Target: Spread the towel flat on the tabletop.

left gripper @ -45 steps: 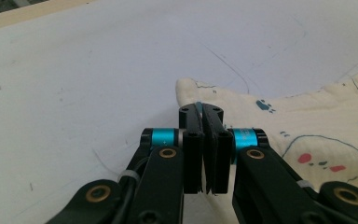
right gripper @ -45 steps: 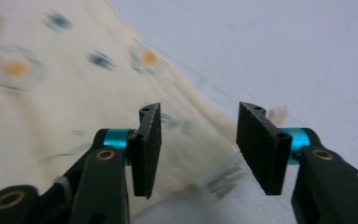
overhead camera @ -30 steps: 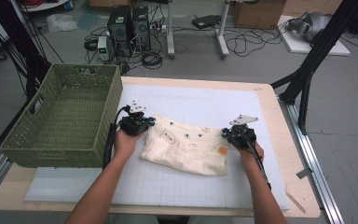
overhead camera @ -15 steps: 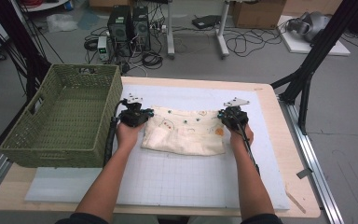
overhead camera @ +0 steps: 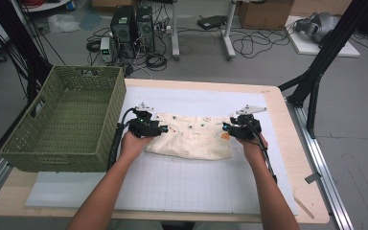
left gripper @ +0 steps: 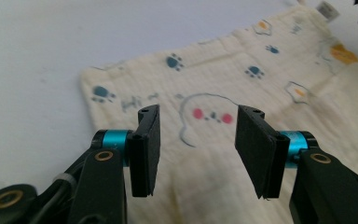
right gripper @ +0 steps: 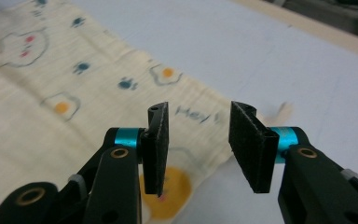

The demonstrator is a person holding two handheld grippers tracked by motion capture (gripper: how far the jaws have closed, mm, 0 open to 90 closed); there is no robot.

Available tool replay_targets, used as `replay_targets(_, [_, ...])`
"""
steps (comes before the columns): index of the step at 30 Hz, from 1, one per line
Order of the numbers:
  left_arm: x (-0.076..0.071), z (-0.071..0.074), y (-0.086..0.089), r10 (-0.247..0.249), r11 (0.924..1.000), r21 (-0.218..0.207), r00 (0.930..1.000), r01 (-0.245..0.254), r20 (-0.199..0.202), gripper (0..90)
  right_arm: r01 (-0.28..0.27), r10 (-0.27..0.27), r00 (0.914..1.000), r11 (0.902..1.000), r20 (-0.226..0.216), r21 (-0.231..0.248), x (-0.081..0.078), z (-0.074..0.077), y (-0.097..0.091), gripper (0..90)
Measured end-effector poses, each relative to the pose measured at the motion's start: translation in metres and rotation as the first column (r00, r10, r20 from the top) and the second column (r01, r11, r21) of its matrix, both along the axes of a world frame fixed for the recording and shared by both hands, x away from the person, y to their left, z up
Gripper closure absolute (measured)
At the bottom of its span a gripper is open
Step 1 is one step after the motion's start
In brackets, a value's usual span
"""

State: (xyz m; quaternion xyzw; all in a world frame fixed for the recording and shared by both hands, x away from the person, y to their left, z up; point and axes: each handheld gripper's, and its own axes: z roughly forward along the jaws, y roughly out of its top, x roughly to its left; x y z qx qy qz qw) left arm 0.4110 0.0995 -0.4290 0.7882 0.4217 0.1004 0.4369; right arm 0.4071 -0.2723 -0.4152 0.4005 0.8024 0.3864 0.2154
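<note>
The cream printed cloth (overhead camera: pixel 189 139) lies flat as a folded band across the middle of the white mat (overhead camera: pixel 172 184), nearer the table's far edge than its near one, its long sides running left to right. Each short end has a gripper at it: the left gripper (overhead camera: pixel 159 129) hangs over the cloth's left end and the right gripper (overhead camera: pixel 226 128) over its right end. Both sets of jaws have just been opening, and nothing is pinched in either. In the left gripper view the left gripper (left gripper: pixel 198 140) stands half apart above the cloth (left gripper: pixel 223 93), with the printed face and paw marks showing in the gap between the pads. In the right gripper view the right gripper (right gripper: pixel 199 140) is likewise half spread over the cloth's end (right gripper: pixel 98 93), where the egg prints and lettering lie and the edge runs off onto the bare mat. I judge this to be the release after a fold, with the cloth laid down and let go. The next move likely calls for taking hold of the ends afresh, either to fold once more or to carry the piece to the green woven basket (overhead camera: pixel 62 143) that sits at the table's left edge, just beside the left hand (overhead camera: pixel 134 143).
</note>
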Motion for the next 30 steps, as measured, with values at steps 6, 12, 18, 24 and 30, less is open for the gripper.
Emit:
replay_targets(6, [-0.008, -0.009, -0.001, -0.025, 0.9991, 0.034, 0.9994, 0.026, -0.024, 64.0, -0.093, 0.093, 0.9844, 0.9956, -0.149, 0.009, -0.011, -0.014, 0.002, 56.9])
replay_targets(12, [-0.018, -0.013, 0.001, -0.044, 0.9968, 0.067, 0.999, 0.043, 0.012, 86.0, -0.105, 0.099, 0.9822, 0.9941, -0.16, -0.03, -0.019, -0.024, 0.011, 78.4])
replay_targets(18, [-0.031, 0.004, 0.004, -0.054, 0.9985, 0.017, 0.994, 0.052, 0.095, 87.2, -0.104, 0.1, 0.9912, 0.9938, -0.086, -0.038, -0.03, -0.018, 0.007, 85.6])
replay_targets(24, [-0.055, 0.009, 0.017, -0.047, 0.9979, -0.037, 0.9876, 0.053, 0.15, 87.8, -0.113, 0.113, 0.9933, 0.9936, -0.026, 0.002, -0.051, -0.008, -0.001, 85.6])
replay_targets(30, [-0.085, 0.01, 0.032, -0.046, 0.9942, -0.088, 0.9834, 0.062, 0.176, 87.7, -0.145, 0.143, 0.9885, 0.9882, 0.05, 0.05, -0.081, 0.005, -0.004, 85.6])
